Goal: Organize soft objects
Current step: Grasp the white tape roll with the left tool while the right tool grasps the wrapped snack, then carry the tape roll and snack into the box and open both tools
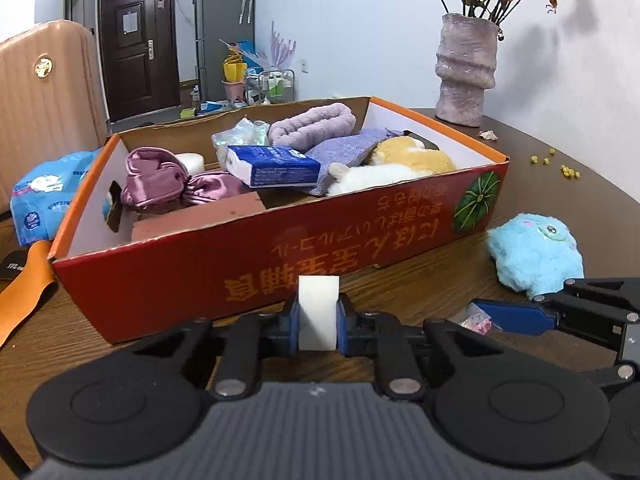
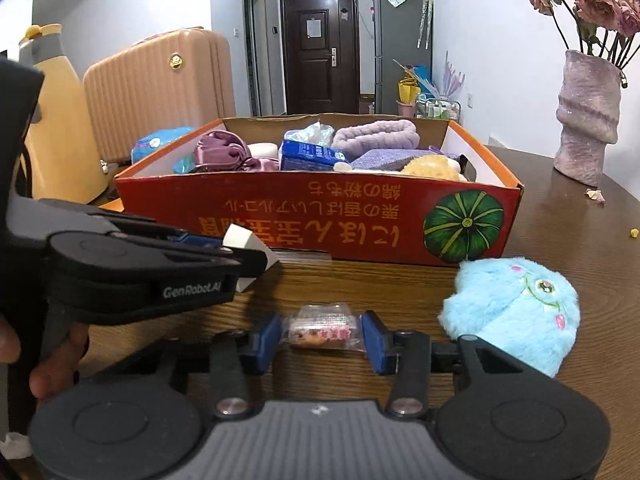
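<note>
The left hand-held gripper (image 1: 318, 326) was clamped on a white sponge block (image 1: 319, 312), its blue pads pressed against both sides, just in front of the red box (image 1: 280, 256) on the wooden worktop (image 1: 420, 280). The right hand-held gripper (image 2: 320, 338) had its jaws apart on either side of a small clear-wrapped packet (image 2: 320, 330) lying on the worktop; the pads stood close to the wrapper ends, but whether they pressed on it could not be told. A blue plush (image 2: 516, 312) lay just to the right of that gripper, near the box's pumpkin-printed corner. Inside the box were a purple satin pouch (image 1: 168, 184), a blue tissue pack (image 1: 274, 166), a lilac fleece roll (image 1: 312, 124), a lilac knit cloth (image 1: 340, 152) and a yellow-and-white plush (image 1: 400, 164), piled together. A pink vase (image 1: 466, 72) with dried roses stood beyond the box. In the right wrist view, a person's fingers (image 2: 56, 364) showed gripping the left gripper's handle.
</note>
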{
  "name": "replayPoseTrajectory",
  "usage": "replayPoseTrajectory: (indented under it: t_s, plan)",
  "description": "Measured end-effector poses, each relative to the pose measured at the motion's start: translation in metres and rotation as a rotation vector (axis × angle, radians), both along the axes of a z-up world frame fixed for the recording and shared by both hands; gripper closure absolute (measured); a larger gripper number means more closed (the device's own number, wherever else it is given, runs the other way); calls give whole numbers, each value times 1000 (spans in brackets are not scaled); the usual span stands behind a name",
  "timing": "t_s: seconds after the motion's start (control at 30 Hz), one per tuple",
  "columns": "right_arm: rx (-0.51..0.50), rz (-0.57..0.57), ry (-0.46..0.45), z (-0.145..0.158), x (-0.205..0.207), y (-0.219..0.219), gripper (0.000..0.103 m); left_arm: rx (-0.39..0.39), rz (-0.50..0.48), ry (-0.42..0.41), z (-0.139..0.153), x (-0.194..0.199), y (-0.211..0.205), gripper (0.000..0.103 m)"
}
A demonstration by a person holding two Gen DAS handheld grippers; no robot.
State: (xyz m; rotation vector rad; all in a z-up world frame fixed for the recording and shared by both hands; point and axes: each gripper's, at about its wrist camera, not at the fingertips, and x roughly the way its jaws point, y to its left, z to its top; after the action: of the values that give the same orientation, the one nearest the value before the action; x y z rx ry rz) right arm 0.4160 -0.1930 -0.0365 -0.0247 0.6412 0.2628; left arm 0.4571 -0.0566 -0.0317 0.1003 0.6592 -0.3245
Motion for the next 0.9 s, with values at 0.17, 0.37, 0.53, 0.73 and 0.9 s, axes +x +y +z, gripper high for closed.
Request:
replayPoseTrajectory:
  t_s: [0.17,0.37,0.53,0.73,0.9]
  plan:
    - [30,1,-14,3,-5,-6,62,-40,44,-8,13,-28,9,85]
    - [70,17,-54,26,-57,-18,62,-105,101,-32,36,-111,28,85]
    - [109,46,-72,47,-118,-27,62,-129,133,-57,53,-183,39,85]
    - [122,76,-133,67,-171,-21,62,-141,148,-130,77,-236,43,85]
    - [123,85,-177,81,-199,-22,62,-163,137,-168,89,-260,42,85]
